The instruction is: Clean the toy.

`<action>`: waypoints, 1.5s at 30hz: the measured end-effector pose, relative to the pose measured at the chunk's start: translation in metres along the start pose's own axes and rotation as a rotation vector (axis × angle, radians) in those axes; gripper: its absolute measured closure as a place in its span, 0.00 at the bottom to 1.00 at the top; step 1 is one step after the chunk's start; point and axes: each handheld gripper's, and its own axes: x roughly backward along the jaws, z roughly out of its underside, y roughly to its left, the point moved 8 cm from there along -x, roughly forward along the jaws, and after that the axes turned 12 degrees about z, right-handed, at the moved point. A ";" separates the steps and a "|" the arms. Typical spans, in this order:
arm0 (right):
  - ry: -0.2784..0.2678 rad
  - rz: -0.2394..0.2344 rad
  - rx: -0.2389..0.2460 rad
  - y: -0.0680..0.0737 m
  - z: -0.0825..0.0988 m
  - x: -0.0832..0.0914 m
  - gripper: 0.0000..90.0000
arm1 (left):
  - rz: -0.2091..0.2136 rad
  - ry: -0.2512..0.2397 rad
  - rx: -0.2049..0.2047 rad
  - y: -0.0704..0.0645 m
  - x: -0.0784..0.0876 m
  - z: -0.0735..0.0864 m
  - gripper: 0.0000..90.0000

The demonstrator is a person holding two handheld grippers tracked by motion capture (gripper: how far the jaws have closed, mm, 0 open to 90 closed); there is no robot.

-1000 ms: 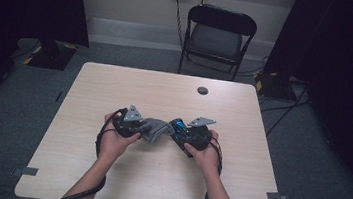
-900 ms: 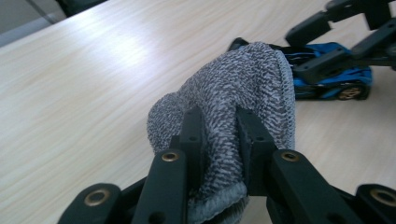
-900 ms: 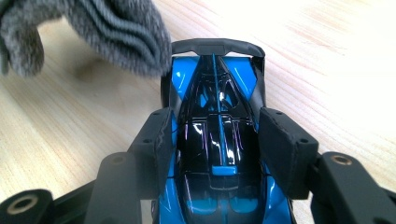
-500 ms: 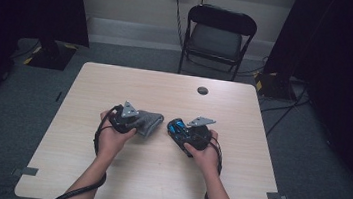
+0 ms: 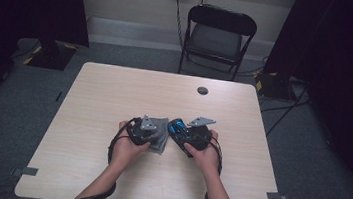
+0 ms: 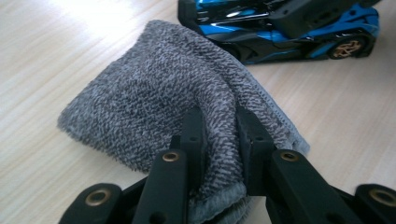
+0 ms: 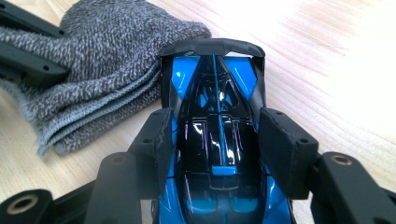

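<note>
1. Your forearms came in from the near edge of the bench [image 5: 115, 92], one hand on each tool, both roughly at the middle of the light wood top.
2. Your left hand-held gripper [image 5: 147, 130] had its jaws drawn narrow and clamped on a folded grey towel [image 6: 154, 98]. In the left gripper view the two black jaws pinched a thick fold of the pile between them, and the rest of the cloth lay spread on the bench beyond the jaw tips.
3. Your right hand-held gripper [image 7: 217, 135] stood about half open and held a blue and black toy car [image 7: 215, 93] by its flanks. In the right gripper view one pad pressed on each side of the body, and the car's far end pointed away from you.
4. The towel lay just beside the car, on its left in the right gripper view, its stacked hemmed edges touching or nearly touching the car's side.
5. In the high view the towel and the car sat between your two hands, close together.
6. Farther out, a small dark round disc [image 5: 202, 90] sat near the far edge of the bench, well apart from your hands.
7. Beyond the bench stood a black folding chair [image 5: 219, 36] against the wall.
</note>
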 end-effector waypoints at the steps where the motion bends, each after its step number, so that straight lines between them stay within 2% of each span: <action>1: 0.000 0.000 0.000 0.000 0.000 0.000 0.51 | 0.006 0.001 0.002 -0.002 -0.001 0.000 0.83; 16: 0.002 -0.004 0.002 0.000 0.000 0.000 0.51 | 0.087 0.004 -0.028 -0.026 -0.005 0.003 0.84; 26: 0.003 -0.003 0.004 0.000 -0.001 0.000 0.51 | 0.115 0.007 -0.058 -0.040 -0.009 -0.001 0.84; 45: 0.004 -0.003 0.005 0.000 -0.001 0.000 0.51 | 0.164 -0.001 -0.068 -0.055 -0.015 -0.005 0.84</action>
